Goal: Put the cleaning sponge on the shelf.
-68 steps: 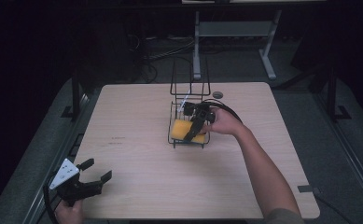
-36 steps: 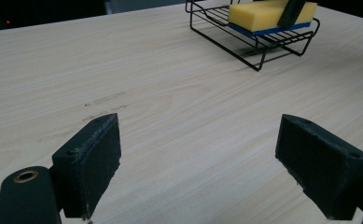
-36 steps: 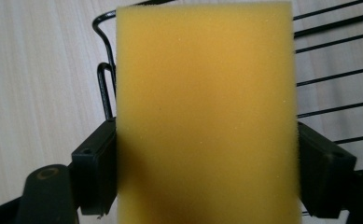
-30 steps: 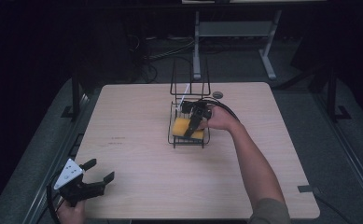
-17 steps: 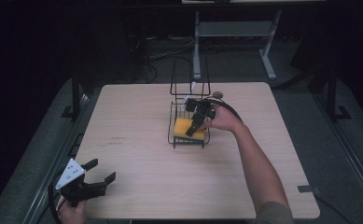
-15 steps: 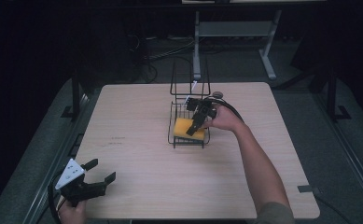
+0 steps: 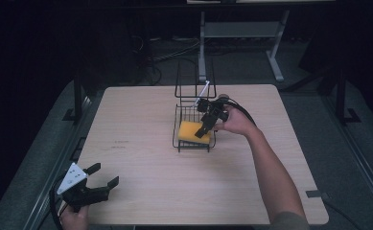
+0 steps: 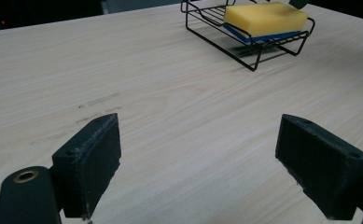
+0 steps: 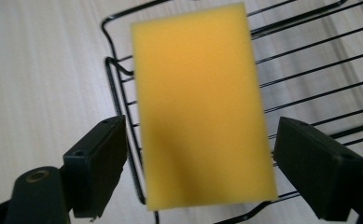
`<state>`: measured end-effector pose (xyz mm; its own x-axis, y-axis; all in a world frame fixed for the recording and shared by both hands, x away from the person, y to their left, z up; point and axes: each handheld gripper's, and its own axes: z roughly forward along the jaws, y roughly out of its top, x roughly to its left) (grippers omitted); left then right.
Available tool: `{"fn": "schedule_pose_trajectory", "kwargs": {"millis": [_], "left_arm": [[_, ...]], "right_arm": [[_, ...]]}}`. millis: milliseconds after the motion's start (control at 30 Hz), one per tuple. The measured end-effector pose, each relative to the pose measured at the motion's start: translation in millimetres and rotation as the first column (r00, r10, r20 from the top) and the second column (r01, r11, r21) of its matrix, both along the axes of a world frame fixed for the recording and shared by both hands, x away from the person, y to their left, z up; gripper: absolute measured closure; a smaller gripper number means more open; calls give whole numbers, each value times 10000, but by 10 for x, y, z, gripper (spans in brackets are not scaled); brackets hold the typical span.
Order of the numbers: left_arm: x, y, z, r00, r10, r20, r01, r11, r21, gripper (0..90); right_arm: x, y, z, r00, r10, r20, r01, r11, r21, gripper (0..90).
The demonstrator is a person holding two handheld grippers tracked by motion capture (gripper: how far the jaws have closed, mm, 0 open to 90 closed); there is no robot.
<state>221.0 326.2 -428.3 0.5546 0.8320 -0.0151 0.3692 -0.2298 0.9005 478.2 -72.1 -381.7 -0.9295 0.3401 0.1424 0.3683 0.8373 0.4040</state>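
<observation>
In the black wire rack (image 7: 193, 132) near the middle of the wooden table (image 7: 141, 120) lies a yellow sponge (image 7: 192, 132), blue on its underside (the left gripper view shows the blue layer plainly), flat on the rack's low shelf. The right gripper (image 7: 204, 125) hangs just above it with its jaws spread wide, one on each long side of the sponge and touching neither. It looks poised either to take the sponge or to leave it there; I cannot tell which. If it is a pick, the good way is to come straight down so both pads (image 9: 97, 163) clear the wires, close across the narrow width, squeeze gently since foam gives, then lift level. The left gripper (image 7: 95, 188) rests spread and empty at the table's near left corner, well apart.
</observation>
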Motion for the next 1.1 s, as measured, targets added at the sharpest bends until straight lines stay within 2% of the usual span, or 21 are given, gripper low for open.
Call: {"fn": "schedule_pose_trajectory", "kwargs": {"millis": [100, 300, 700, 1100], "left_arm": [[1, -10, 0, 10000, -14, 14, 14, 10000, 7, 134], [2, -21, 2, 10000, -51, 11, 51, 10000, 51, 134], [-1, -19, 6, 10000, -56, 56, 56, 10000, 29, 134], [0, -36, 8, 9999, -104, 36, 104, 9999, 78, 134]], "right_arm": [[-25, -52, 3, 10000, -56, 22, 56, 10000, 63, 171], [-85, -105, 31, 10000, 5, 87, -4, 9999, -125, 168], [-130, -176, -22, 9999, -130, -82, 131, 9999, 85, 170], [-204, -253, -12, 9999, -123, -14, 123, 9999, 61, 172]]}}
